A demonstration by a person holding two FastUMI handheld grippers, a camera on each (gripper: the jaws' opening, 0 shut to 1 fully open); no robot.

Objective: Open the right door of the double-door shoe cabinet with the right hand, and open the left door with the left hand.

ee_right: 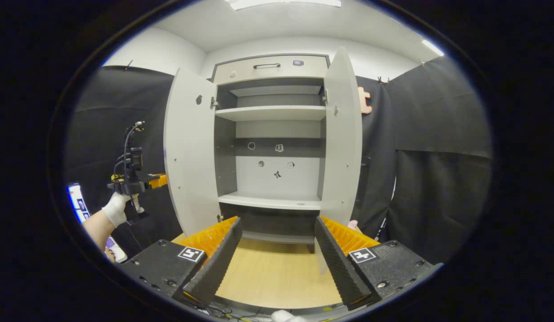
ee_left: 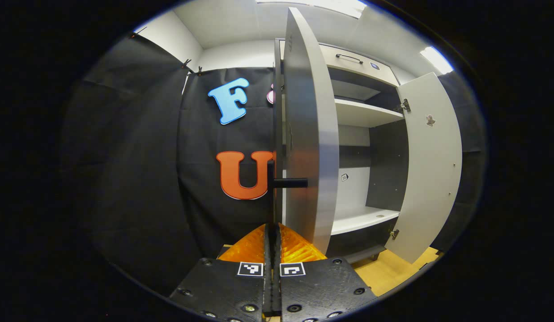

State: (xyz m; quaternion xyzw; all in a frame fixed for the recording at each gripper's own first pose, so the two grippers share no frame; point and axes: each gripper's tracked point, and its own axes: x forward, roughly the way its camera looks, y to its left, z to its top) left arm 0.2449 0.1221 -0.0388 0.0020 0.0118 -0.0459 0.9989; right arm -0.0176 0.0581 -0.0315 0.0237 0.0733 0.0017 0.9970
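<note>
Before you, both doors of the shoe cabinet (ee_right: 272, 147) stand open. Your left gripper (ee_left: 272, 232) is pressed together beside the left door (ee_left: 310, 134); your right gripper (ee_right: 277, 241) is spread apart.

Wooden floor (ee_right: 277, 277), perhaps cables (ee_right: 232, 307)

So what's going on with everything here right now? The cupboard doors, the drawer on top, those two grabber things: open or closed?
Left door: swung open.
Right door: swung open.
Top drawer: closed.
Shelves: bare.
Left gripper: jaws closed together, just short of the left door's black handle, holding nothing.
Right gripper: jaws wide open, empty, facing the cabinet.
</note>
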